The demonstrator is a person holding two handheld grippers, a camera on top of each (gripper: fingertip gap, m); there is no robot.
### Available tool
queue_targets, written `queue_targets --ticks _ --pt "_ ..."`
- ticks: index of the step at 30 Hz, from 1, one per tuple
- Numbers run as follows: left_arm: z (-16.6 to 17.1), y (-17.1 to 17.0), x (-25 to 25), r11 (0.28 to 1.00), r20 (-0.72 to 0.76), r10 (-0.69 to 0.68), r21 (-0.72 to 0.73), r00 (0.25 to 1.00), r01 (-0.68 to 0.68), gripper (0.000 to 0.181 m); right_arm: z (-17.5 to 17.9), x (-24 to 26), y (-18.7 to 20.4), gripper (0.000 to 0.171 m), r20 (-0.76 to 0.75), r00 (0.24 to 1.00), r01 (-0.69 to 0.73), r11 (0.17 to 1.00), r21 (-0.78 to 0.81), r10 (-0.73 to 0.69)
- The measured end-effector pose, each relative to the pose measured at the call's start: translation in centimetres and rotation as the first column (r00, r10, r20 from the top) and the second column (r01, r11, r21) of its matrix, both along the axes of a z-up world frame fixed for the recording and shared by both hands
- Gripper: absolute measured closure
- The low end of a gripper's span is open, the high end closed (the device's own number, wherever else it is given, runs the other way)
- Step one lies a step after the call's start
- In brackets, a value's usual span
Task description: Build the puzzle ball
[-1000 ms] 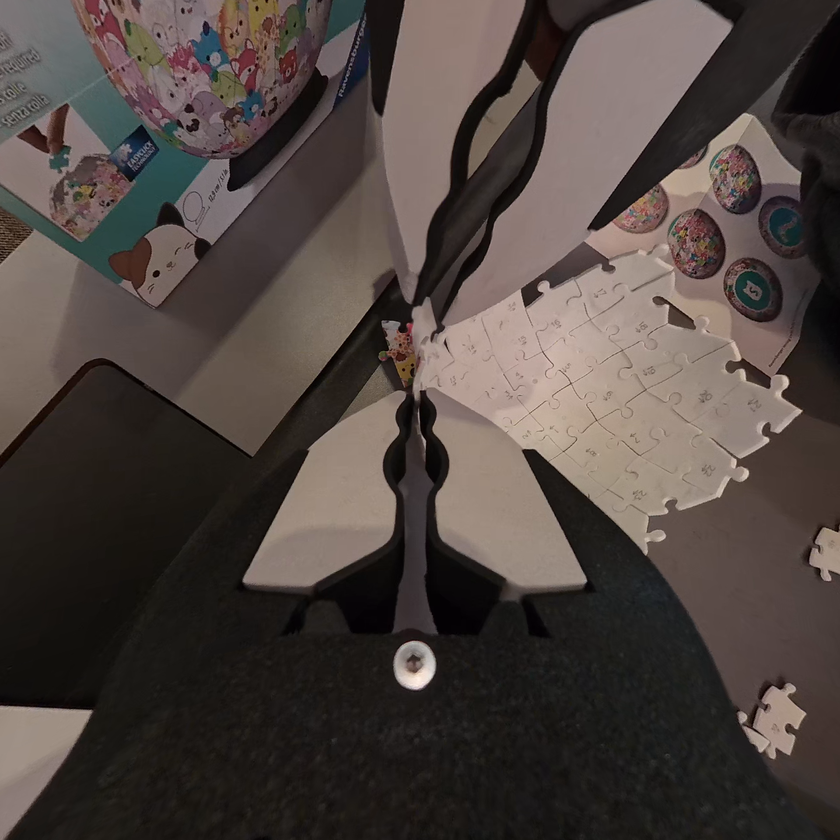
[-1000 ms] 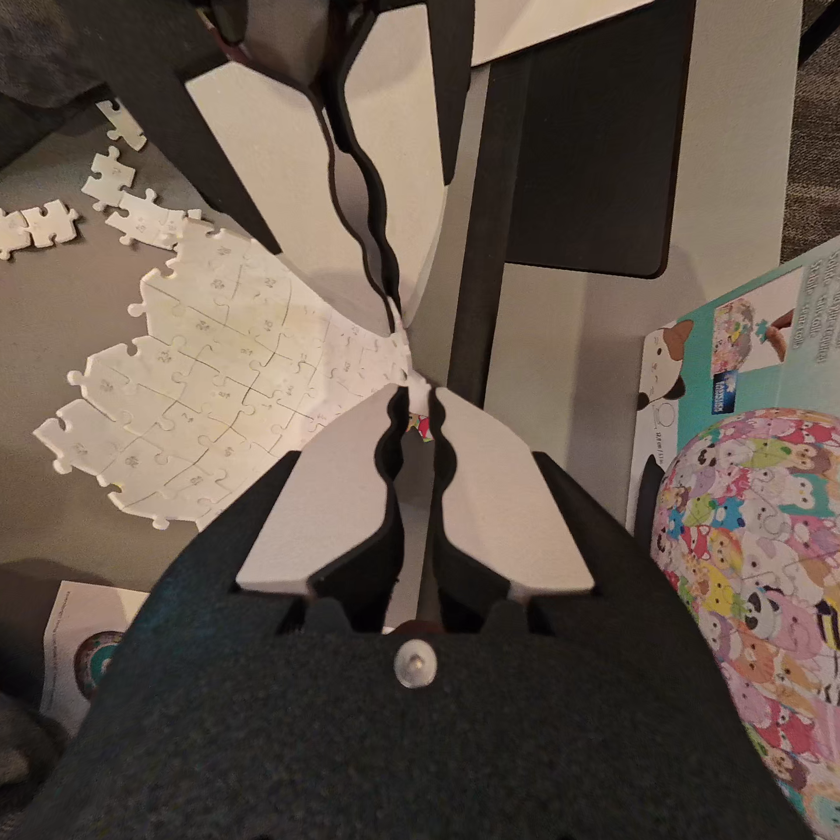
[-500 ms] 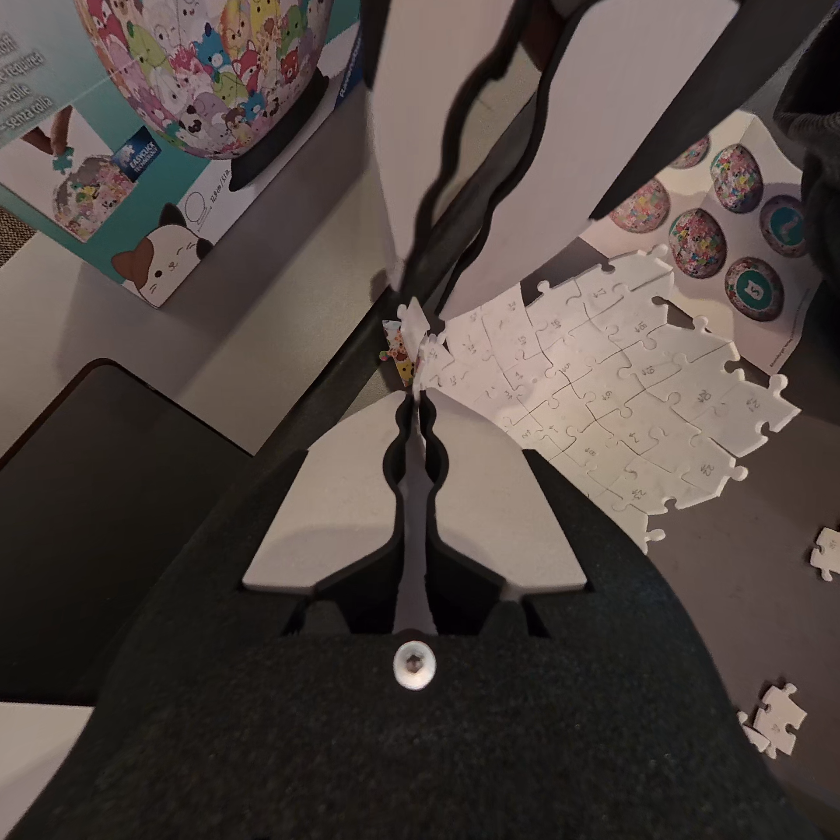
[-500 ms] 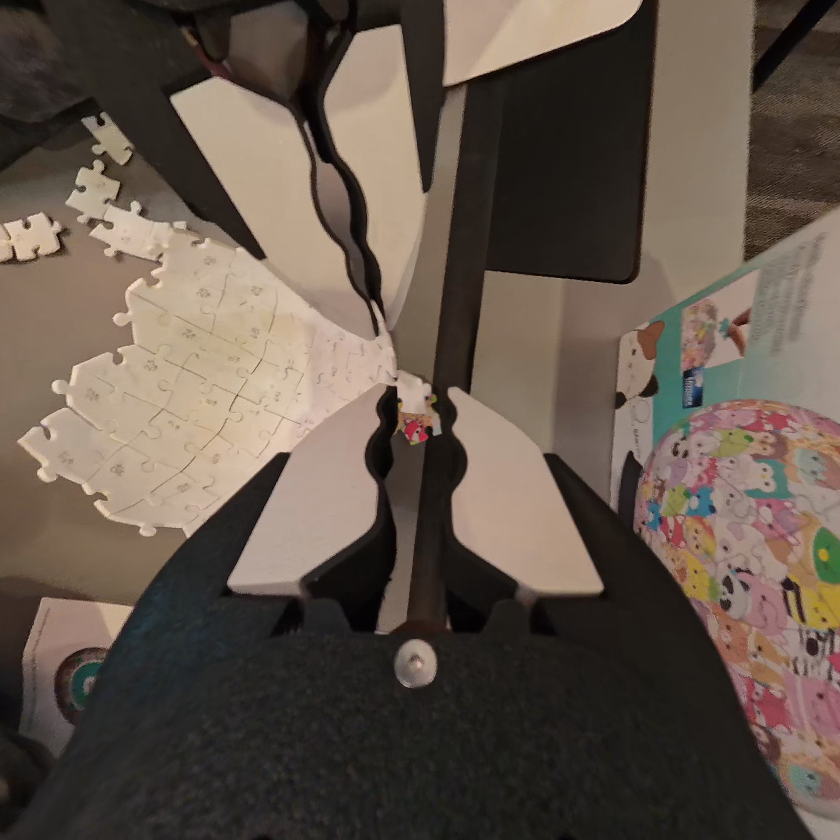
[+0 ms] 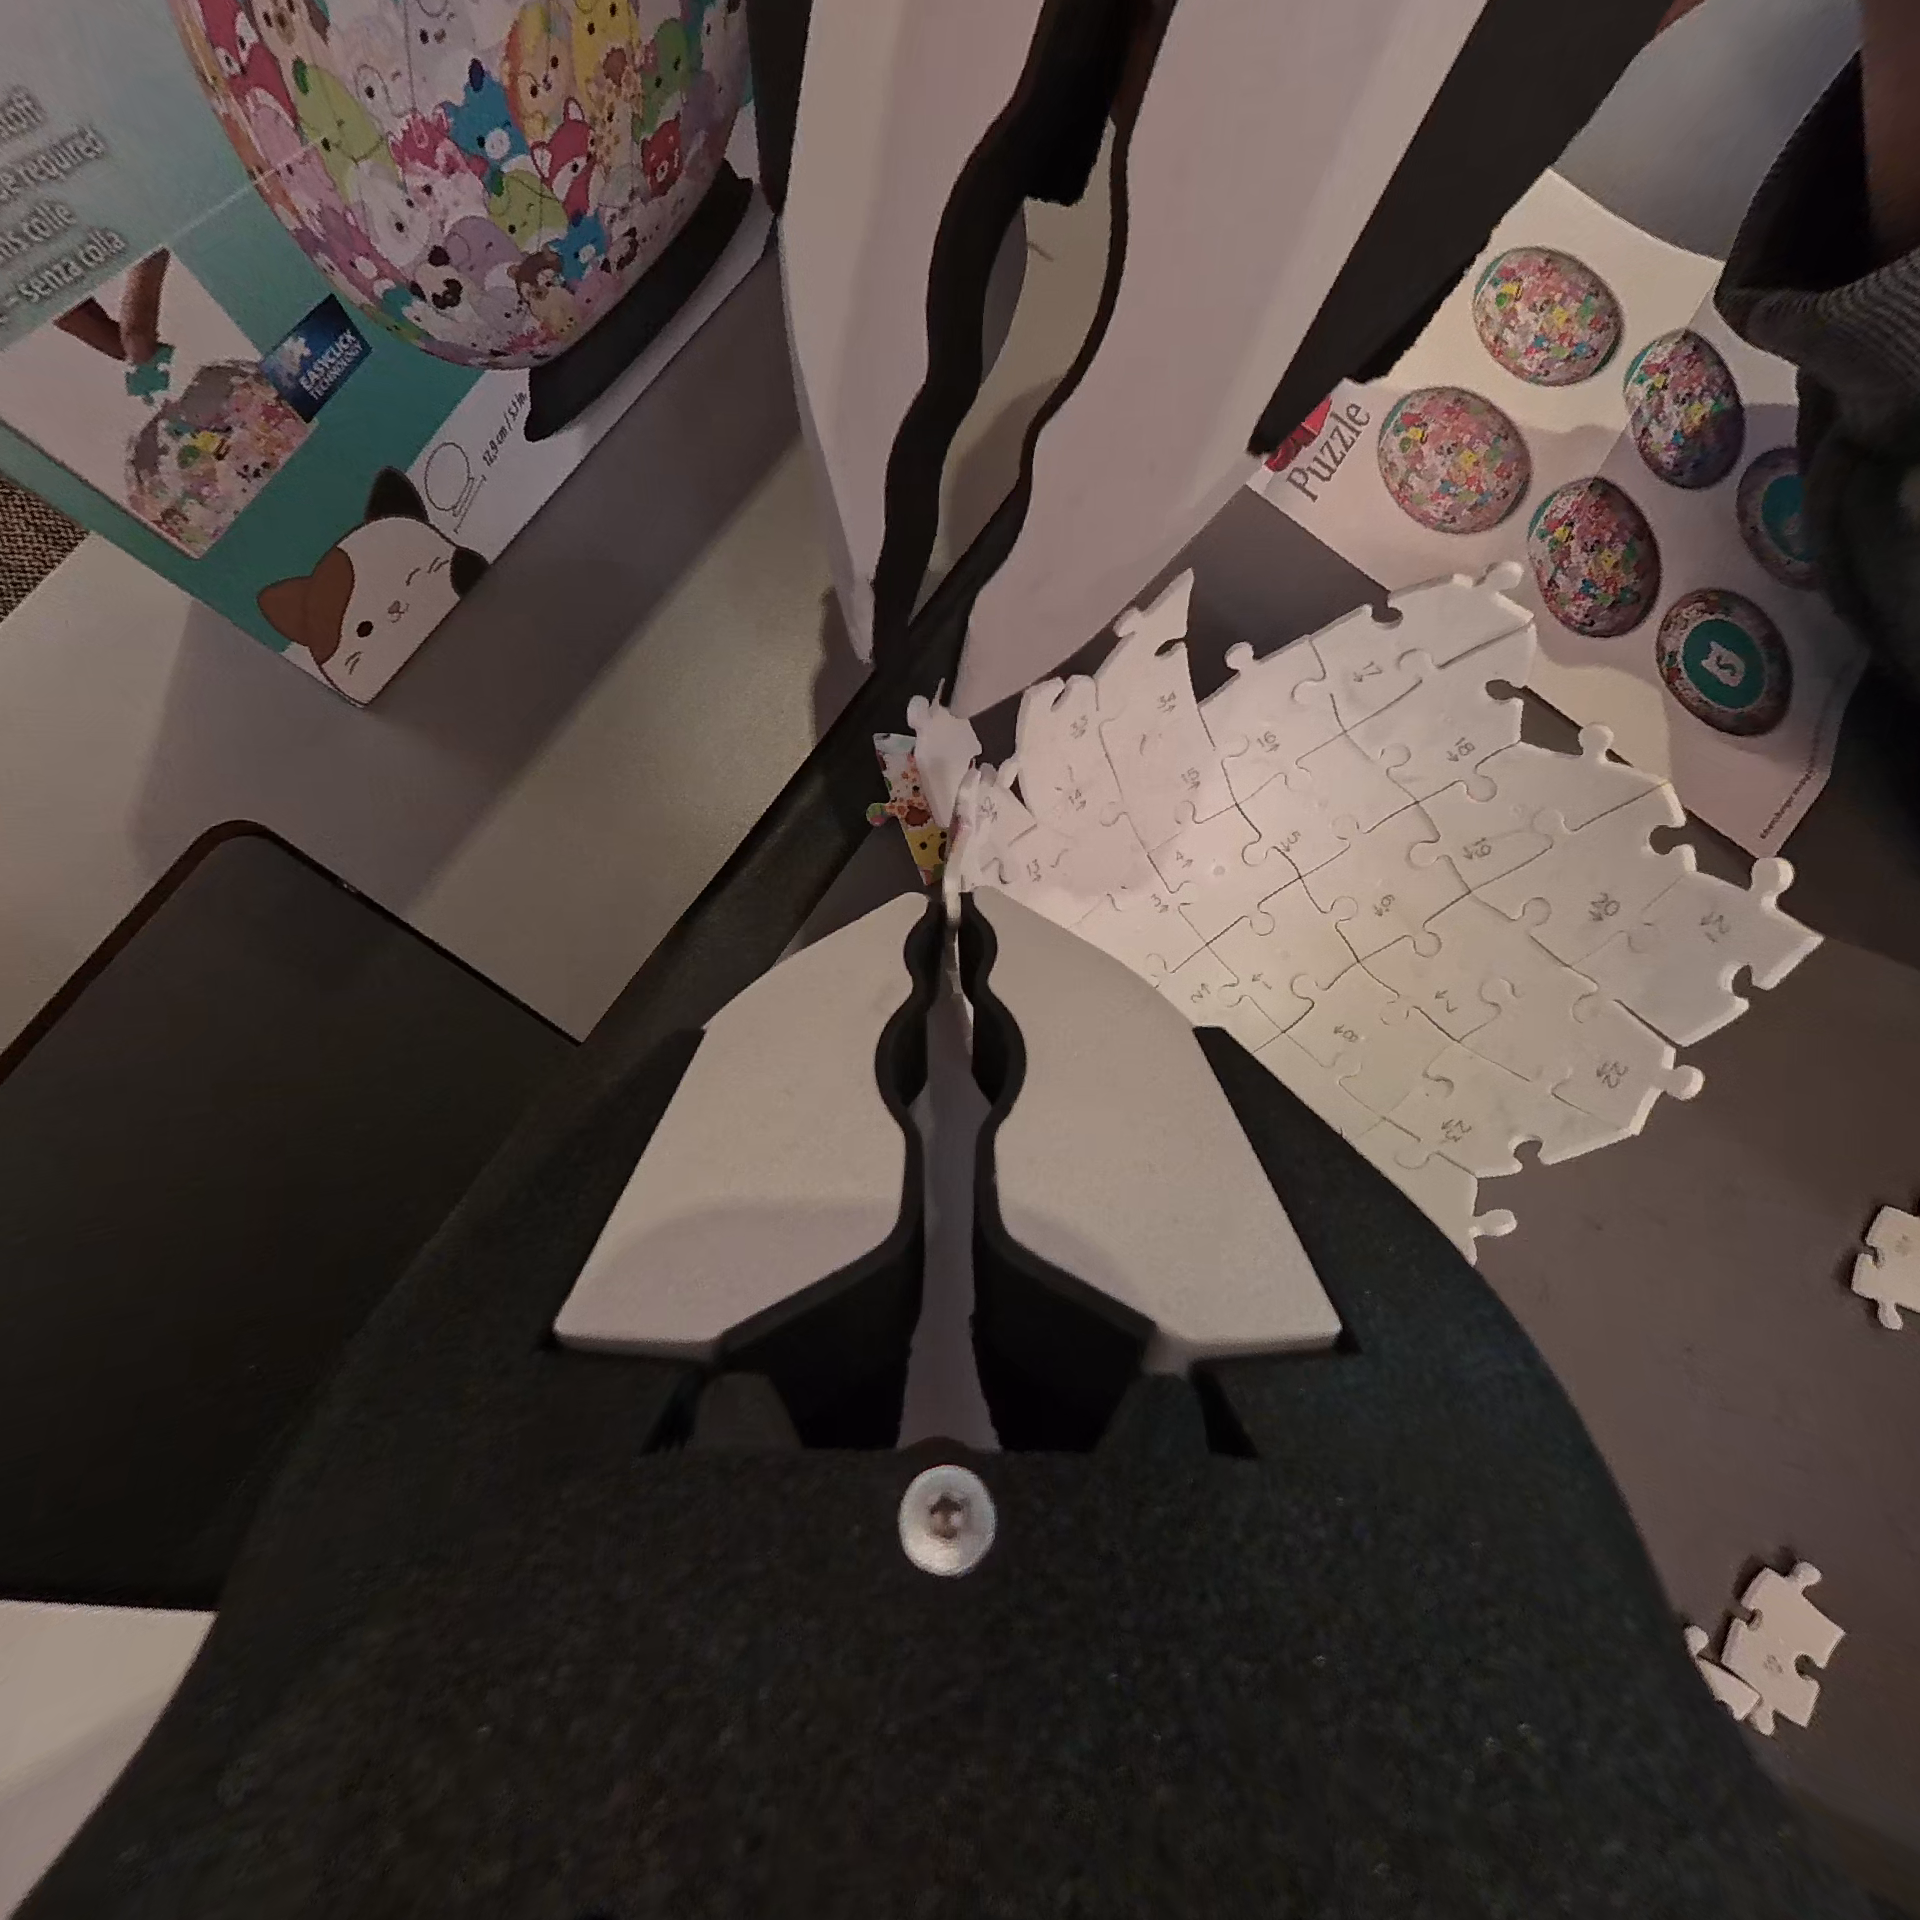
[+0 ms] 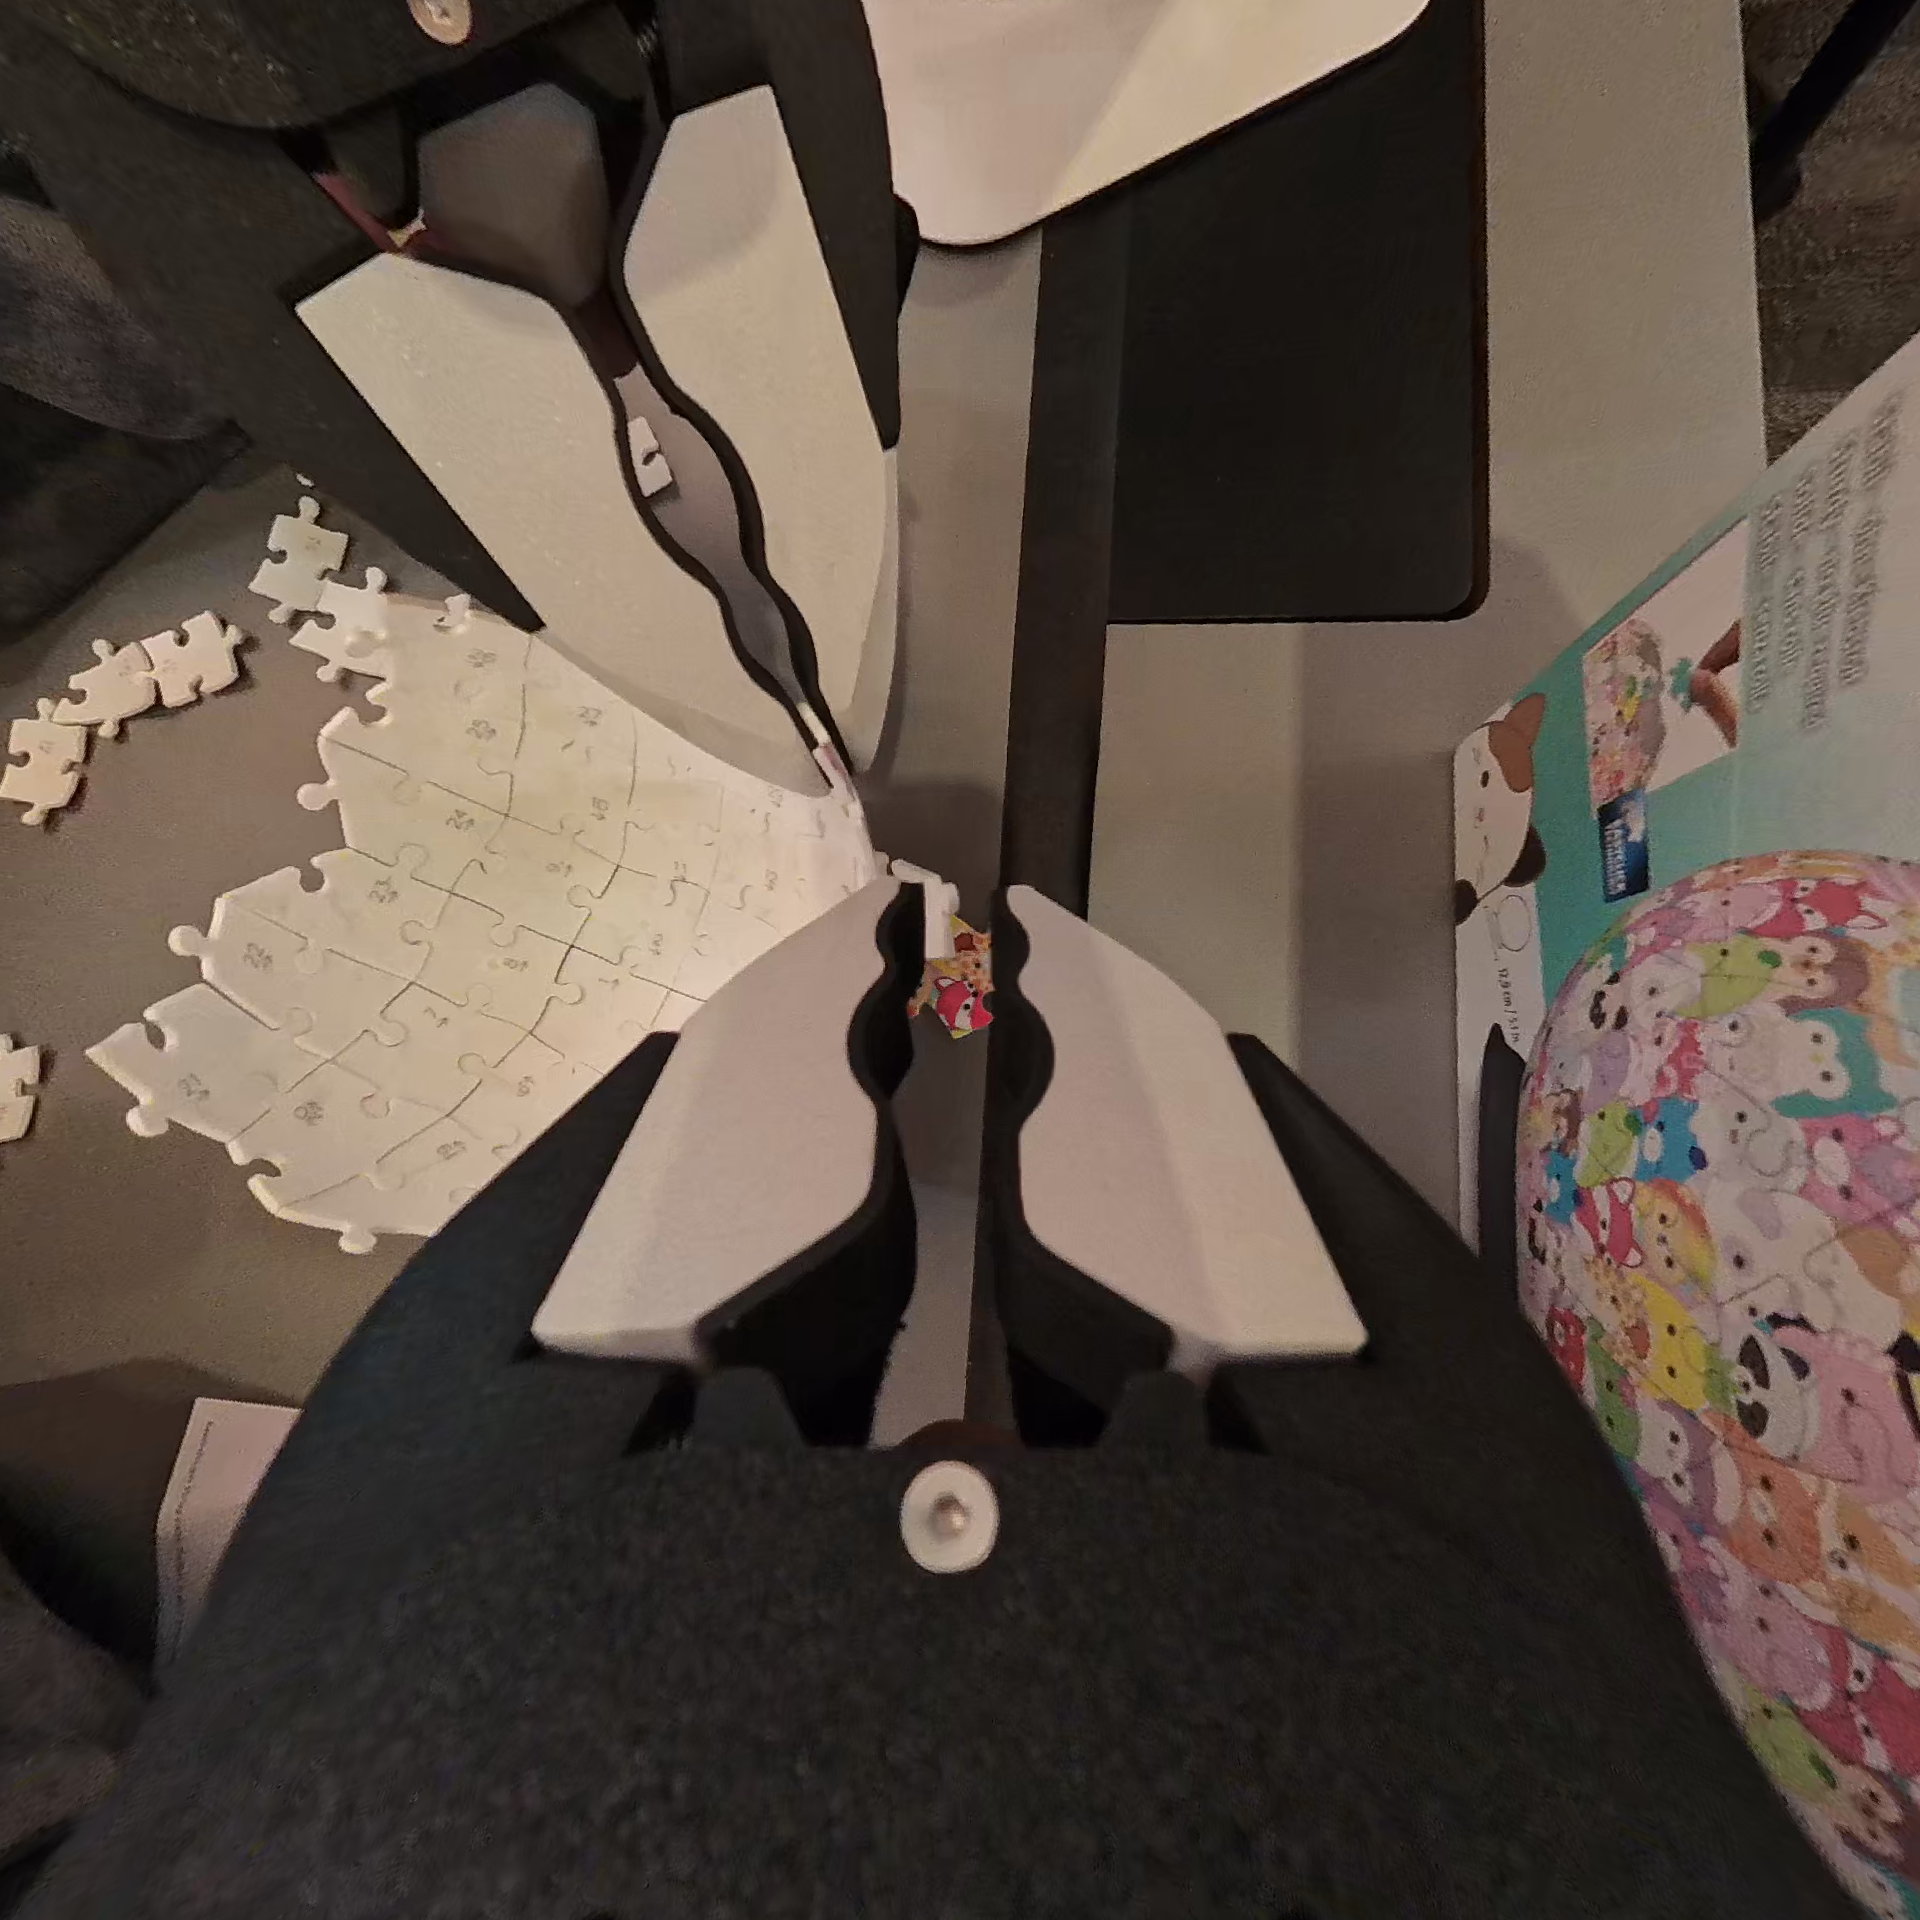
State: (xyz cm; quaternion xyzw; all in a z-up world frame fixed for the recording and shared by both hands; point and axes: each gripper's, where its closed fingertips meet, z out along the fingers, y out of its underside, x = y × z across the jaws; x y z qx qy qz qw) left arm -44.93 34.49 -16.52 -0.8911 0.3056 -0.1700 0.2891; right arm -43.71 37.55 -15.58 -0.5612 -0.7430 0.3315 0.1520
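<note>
The assembled puzzle section lies white, numbered side up and is tilted up at one edge; it also shows in the right wrist view. My left gripper is shut on that raised edge, seen from the other side in the right wrist view. A small piece with a colourful face sits at the same edge, joined to the section. My right gripper is open, its fingers either side of this piece without gripping it. It faces the left gripper.
The teal puzzle box stands beyond the section, at the right in the right wrist view. An instruction sheet lies under the section. Loose white pieces lie on the grey table. A black bar runs beneath the grippers. My two grippers' fingertips are within a few centimetres of each other. Between my left fingertips and the assembled puzzle section there is roughly 11 cm.
My right gripper has opened, let go of the colourful piece at the section's edge and drawn back a little. My left gripper still grips the section.
</note>
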Motion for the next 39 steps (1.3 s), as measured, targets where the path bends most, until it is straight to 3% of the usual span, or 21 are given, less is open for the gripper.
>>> queue_targets --ticks 6,9,39 --pt "0.0 0.0 0.0 1.0 -0.001 -0.001 0.0 1.0 0.001 0.179 -0.9 -0.2 0.2 0.159 0.025 1.0 0.006 1.0 0.012 -0.006" --pt "0.0 0.0 0.0 1.0 -0.002 0.0 -0.001 1.0 0.0 0.179 -1.1 -0.1 -0.2 0.167 0.044 0.999 -0.008 1.0 -0.007 0.009" --pt "-0.1 0.0 0.0 1.0 -0.004 0.007 -0.013 1.0 -0.007 0.179 -0.3 0.6 -1.4 0.169 0.072 0.996 -0.044 0.999 0.01 0.043"
